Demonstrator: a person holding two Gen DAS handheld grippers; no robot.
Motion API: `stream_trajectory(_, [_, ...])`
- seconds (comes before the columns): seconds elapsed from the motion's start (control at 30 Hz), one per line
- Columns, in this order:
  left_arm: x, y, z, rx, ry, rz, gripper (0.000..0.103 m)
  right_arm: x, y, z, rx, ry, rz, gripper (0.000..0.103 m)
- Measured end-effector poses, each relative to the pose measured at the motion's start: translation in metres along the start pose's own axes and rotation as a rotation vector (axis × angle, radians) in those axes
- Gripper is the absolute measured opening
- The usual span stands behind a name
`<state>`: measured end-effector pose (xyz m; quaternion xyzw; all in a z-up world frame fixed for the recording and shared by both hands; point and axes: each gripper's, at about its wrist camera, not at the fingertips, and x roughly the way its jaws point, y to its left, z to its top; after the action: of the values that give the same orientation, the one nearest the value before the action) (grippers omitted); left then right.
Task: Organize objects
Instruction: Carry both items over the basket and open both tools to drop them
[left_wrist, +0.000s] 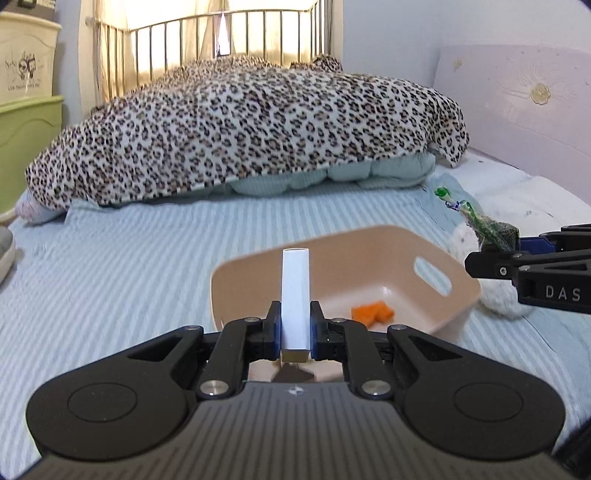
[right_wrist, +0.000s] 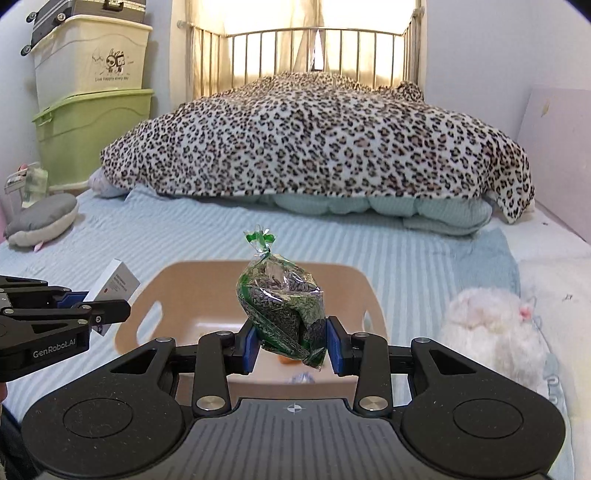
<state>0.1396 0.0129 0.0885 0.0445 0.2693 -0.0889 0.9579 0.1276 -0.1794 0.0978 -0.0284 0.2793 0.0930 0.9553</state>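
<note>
Left wrist view: the left gripper (left_wrist: 295, 325) has its jaws clamped on one white box (left_wrist: 294, 295) above one pink basket (left_wrist: 436, 295) holding one orange piece (left_wrist: 372, 313). Right wrist view: the right gripper (right_wrist: 291, 345) grips one green bag (right_wrist: 282, 304) over the basket, partly hiding the orange piece.

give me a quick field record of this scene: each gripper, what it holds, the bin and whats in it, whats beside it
left gripper: shut on white box, held above the near edge of the bin
right gripper: shut on green bag of dark bits, tied at the top, held over the bin
beige bin: on the striped bed sheet, side handle slots
bin contents: orange piece; little else visible
beside bin: white plush toy on its right
behind: leopard blanket
</note>
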Motion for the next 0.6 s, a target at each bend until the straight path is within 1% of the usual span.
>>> stream_trajectory(0.13, [0.021,-0.001,0.011,0.004,0.008,0.022,0.015,0.017,0.0,0.006,-0.007,-0.004,-0.016,0.035])
stream_trajectory(0.27, [0.048,0.001,0.014,0.003,0.032,0.054,0.015,0.037,-0.002,0.009,-0.012,0.008,-0.031,0.035])
stream_trajectory(0.43, [0.086,0.002,0.011,0.003,0.095,0.079,0.015,0.065,-0.003,0.011,-0.025,0.041,-0.048,0.035])
stream_trajectory(0.6, [0.118,0.001,0.001,0.021,0.176,0.09,0.015,0.095,0.0,0.004,-0.047,0.1,-0.067,0.035])
